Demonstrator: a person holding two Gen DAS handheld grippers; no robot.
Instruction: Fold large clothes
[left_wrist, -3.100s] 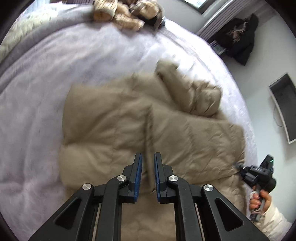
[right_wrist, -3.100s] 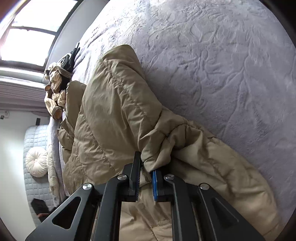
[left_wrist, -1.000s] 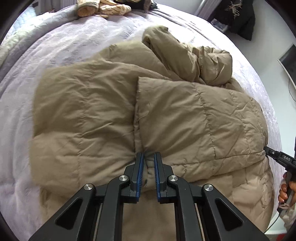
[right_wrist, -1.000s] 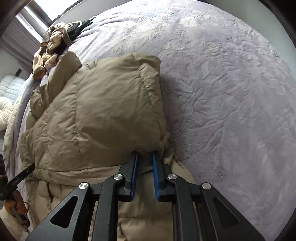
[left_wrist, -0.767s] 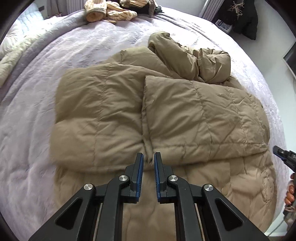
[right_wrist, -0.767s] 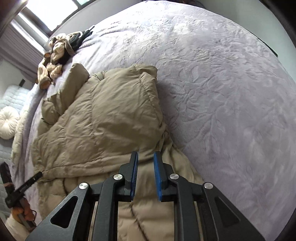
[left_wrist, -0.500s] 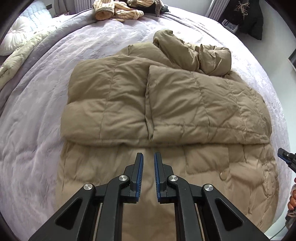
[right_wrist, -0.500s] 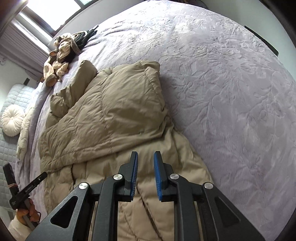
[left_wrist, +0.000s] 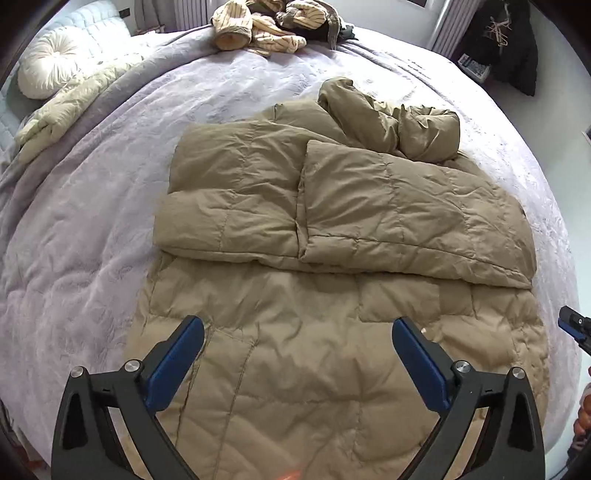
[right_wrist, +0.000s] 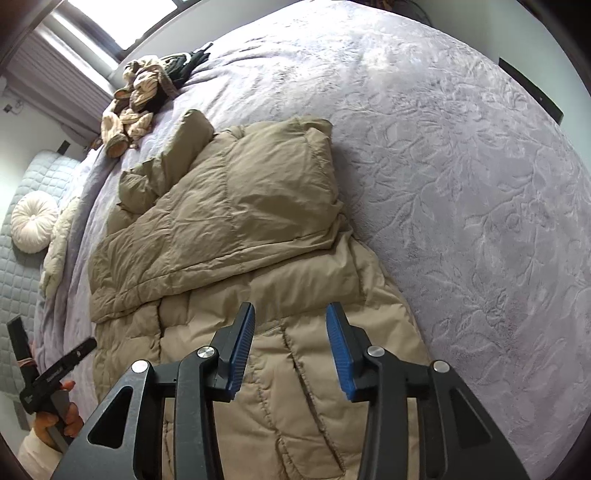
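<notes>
A large tan puffer coat (left_wrist: 332, 280) lies on a lavender bedspread (left_wrist: 81, 236), its far part folded back over the near part, with a sleeve bunched at the far right. It also shows in the right wrist view (right_wrist: 236, 236). My left gripper (left_wrist: 297, 328) is wide open and empty above the coat's near part. My right gripper (right_wrist: 290, 314) is open and empty above the coat's near edge. The right gripper's tip (left_wrist: 574, 328) shows at the left wrist view's right edge; the left gripper (right_wrist: 55, 373) shows at the right wrist view's lower left.
A pile of striped and dark clothes (left_wrist: 269, 26) lies at the bed's far edge. A round white cushion (left_wrist: 48, 66) and a cream blanket (left_wrist: 70, 107) lie at the left. A black garment (left_wrist: 506, 40) hangs at the far right.
Both grippers let go of the folded-over coat part, pulled back toward me and opened wide. The folded part now rests on the coat.
</notes>
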